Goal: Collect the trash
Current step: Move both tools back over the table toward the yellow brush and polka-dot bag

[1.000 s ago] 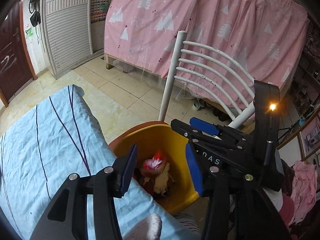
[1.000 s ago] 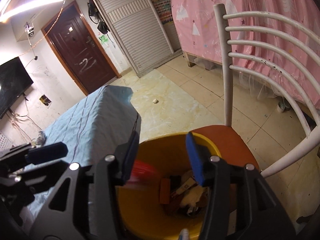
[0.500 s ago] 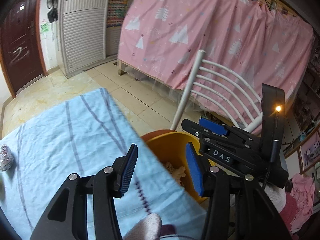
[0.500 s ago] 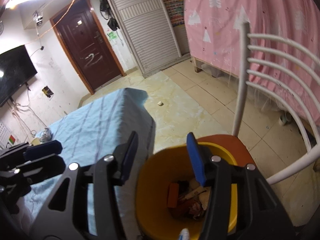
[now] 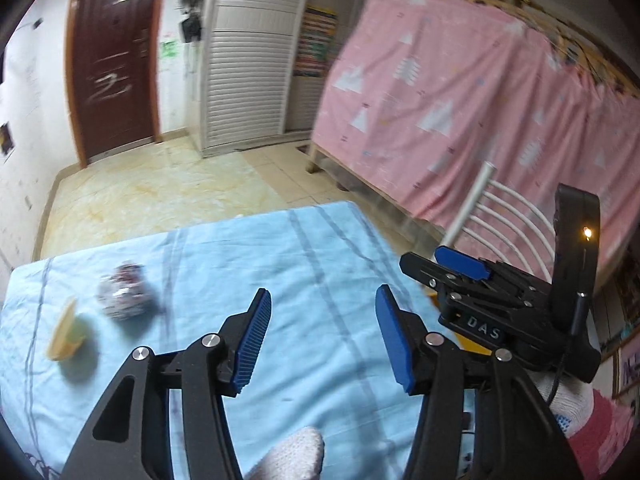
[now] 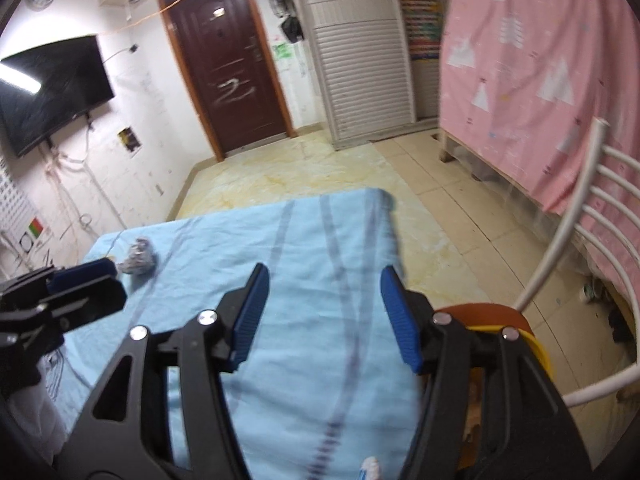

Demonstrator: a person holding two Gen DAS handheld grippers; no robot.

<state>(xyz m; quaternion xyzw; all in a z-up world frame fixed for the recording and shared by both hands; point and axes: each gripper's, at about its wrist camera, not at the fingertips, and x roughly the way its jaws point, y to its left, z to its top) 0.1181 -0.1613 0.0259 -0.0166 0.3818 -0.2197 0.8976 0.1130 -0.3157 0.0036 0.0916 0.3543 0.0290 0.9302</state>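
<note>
A crumpled grey-white wrapper [image 5: 124, 295] lies on the light blue tablecloth [image 5: 320, 264] at the left, beside a pale yellow-green cup [image 5: 68, 330] tipped on its side. The right wrist view shows the same wrapper [image 6: 138, 257] far left. My left gripper [image 5: 320, 340] hovers over the cloth, its jaws opening with nothing between them. My right gripper [image 6: 326, 318] is also opening and empty, above the cloth's right part. The yellow trash bin [image 6: 538, 350] sits on the chair at the right, mostly hidden behind the right gripper.
A white metal chair [image 6: 580, 216] with a brown seat [image 6: 480, 310] stands right of the table. A pink curtain [image 5: 480, 120] covers the bed frame behind. A dark door [image 6: 228, 80], a white shuttered cabinet [image 6: 364, 60] and a wall television [image 6: 52, 88] lie beyond the tiled floor [image 6: 320, 176].
Both grippers have swung left and up, away from the yellow bin toward the blue cloth. Their jaws have widened. The wrapper and cup have come into view.
</note>
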